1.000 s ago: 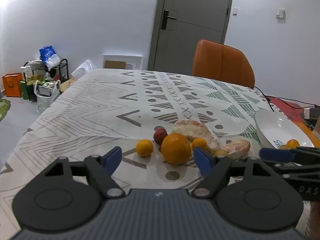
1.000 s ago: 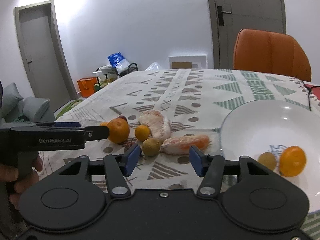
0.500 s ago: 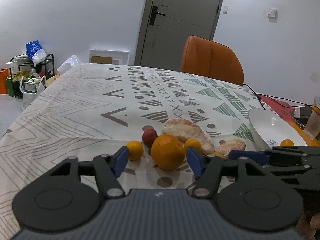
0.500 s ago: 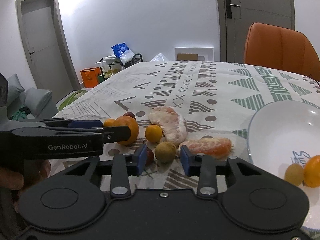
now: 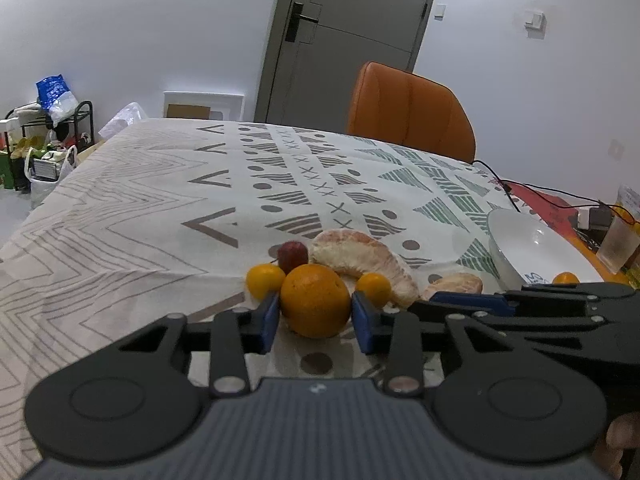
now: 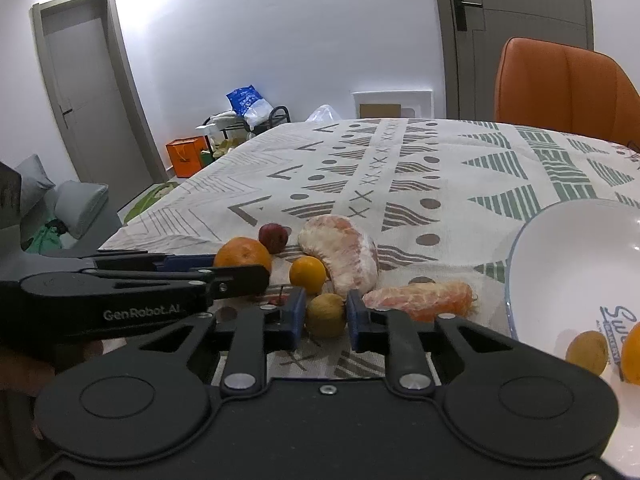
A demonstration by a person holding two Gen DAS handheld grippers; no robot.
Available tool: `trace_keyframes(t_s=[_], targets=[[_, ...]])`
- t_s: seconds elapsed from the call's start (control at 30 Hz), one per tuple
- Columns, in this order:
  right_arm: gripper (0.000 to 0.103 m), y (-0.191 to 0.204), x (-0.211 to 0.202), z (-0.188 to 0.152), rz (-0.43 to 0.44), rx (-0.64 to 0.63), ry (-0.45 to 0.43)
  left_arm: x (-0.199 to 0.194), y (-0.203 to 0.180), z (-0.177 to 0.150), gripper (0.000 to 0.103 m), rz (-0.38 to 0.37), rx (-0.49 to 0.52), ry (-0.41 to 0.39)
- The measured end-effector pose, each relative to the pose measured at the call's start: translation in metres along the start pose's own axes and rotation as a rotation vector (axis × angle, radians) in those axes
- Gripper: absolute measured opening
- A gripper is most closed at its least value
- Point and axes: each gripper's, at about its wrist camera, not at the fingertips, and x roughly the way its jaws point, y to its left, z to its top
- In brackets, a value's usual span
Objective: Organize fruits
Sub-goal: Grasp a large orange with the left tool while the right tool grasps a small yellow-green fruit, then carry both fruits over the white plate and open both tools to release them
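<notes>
right wrist view: "genrobot.ai" reads on your left gripper, jaws closing around the big orange. your right gripper clamps the yellow-green fruit; the bowl print is cut off.

big orange: round, sits on the patterned cloth between blue pads
yellow-green fruit: small, dull, pinched between blue pads
peeled segments: two, pale pink, lying beside
bowl: white, holds two fruits
</notes>
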Motion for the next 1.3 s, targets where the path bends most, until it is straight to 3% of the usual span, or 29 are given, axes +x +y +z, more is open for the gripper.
trace_keyframes(t_s=[0.53, 1.3], targets=[[0.02, -0.005, -0.025, -0.004, 0.007, 0.02, -0.055, -0.025, -0.008, 0.006, 0.037, 0.032, 0.016, -0.051], [0.02, -0.042, -0.09, -0.003, -0.081, 0.06, -0.19, -0.034, -0.072, 0.014, 0.036, -0.049, 0.087, -0.094]])
